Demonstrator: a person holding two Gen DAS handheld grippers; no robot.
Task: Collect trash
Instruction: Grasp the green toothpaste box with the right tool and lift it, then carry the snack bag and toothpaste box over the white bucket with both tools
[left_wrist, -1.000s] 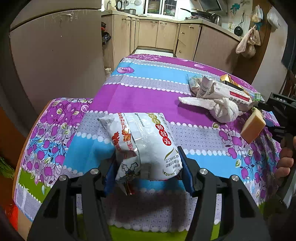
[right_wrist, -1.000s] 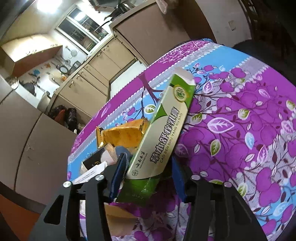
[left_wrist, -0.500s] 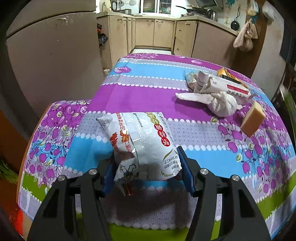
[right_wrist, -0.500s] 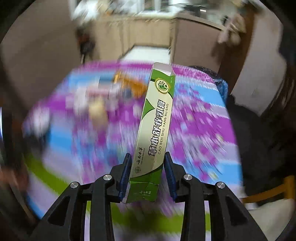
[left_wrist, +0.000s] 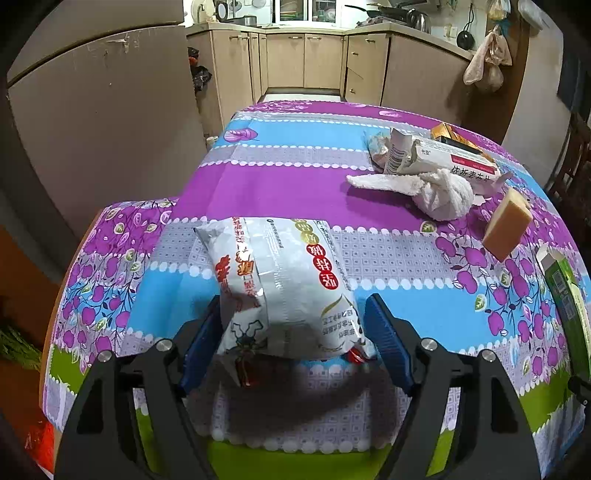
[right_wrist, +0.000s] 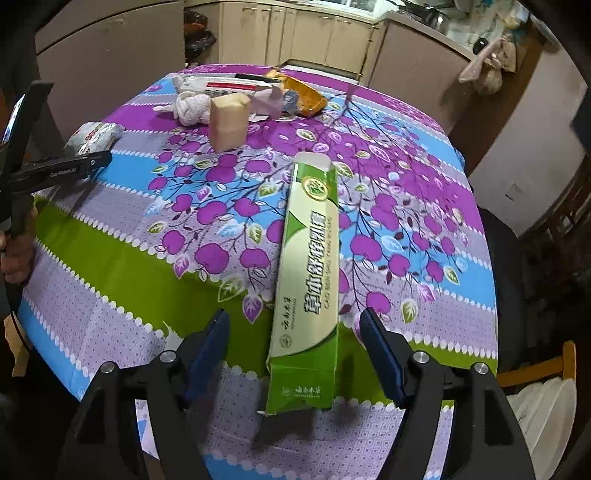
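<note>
Now our right gripper (right_wrist: 293, 354) has just been opening its jaws, and the green box (right_wrist: 308, 280) lies flat on the tablecloth (right_wrist: 110, 258) between them, touching neither pad; its long side points straight away from us. Our left gripper (left_wrist: 295, 339) has just been opening too; the white snack bag (left_wrist: 284, 284) sits between its jaws near the table's front edge, with a gap at the right pad.

White snack packet (left_wrist: 284, 284) and long green carton (right_wrist: 308, 291) — both flat on the flowered tablecloth (right_wrist: 122, 273), well apart.
</note>
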